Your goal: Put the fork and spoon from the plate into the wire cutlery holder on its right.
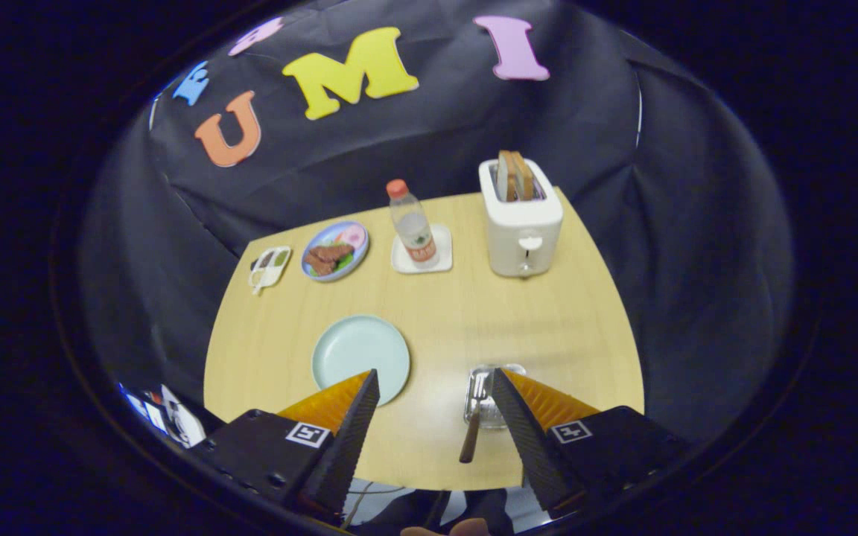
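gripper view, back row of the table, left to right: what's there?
Small white divided dish → plate of food → water bottle on a white coaster → white toaster holding bread slices. The gripper hangs open nearer, above the pale blue plate and the wire cutlery holder.

Wire cutlery holder (490,393) partly hidden behind gripper (435,381) finger.
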